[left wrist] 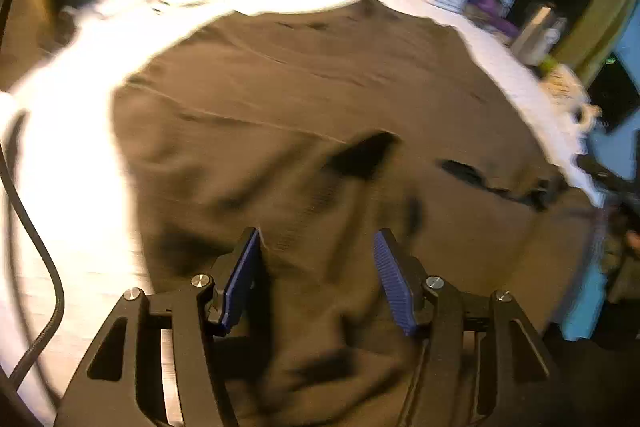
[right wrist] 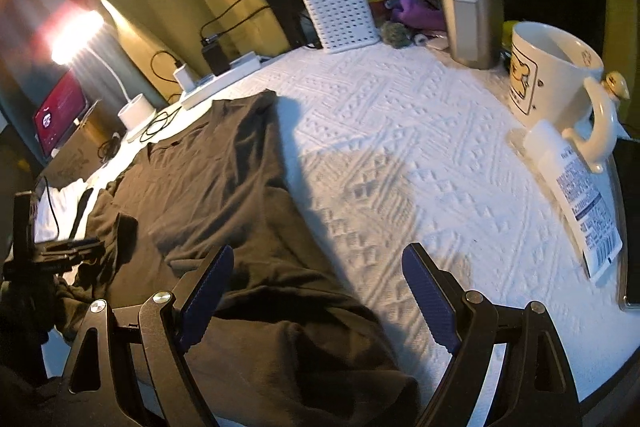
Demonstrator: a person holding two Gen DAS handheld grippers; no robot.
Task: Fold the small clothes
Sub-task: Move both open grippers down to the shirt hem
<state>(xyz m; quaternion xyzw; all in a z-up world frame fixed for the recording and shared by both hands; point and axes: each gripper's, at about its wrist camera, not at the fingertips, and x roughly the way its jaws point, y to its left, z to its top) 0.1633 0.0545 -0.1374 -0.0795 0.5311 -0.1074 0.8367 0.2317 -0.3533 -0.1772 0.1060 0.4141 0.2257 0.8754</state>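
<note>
A dark brown garment [left wrist: 304, 91] lies spread on the white textured table cover [right wrist: 420, 147], creased and bunched at its near end. My left gripper [left wrist: 318, 233] is low over that bunched part; a raised fold of the cloth stands between its blue pads [left wrist: 390, 275], which do not visibly press on it. The left wrist view is blurred. My right gripper [right wrist: 320, 251] hangs open over the garment's [right wrist: 224, 187] right edge, one finger above cloth, the other above bare cover, nothing held. The left gripper's black body [right wrist: 52, 253] shows at the left edge.
Along the table's back and right stand a white perforated basket [right wrist: 340, 15], a steel bottle [right wrist: 472, 7], a cream mug [right wrist: 548, 67], a printed packet [right wrist: 576, 187] and a power strip [right wrist: 224, 79]. A lit lamp [right wrist: 76, 35] glares at left. A black cable [left wrist: 40, 267] trails nearby.
</note>
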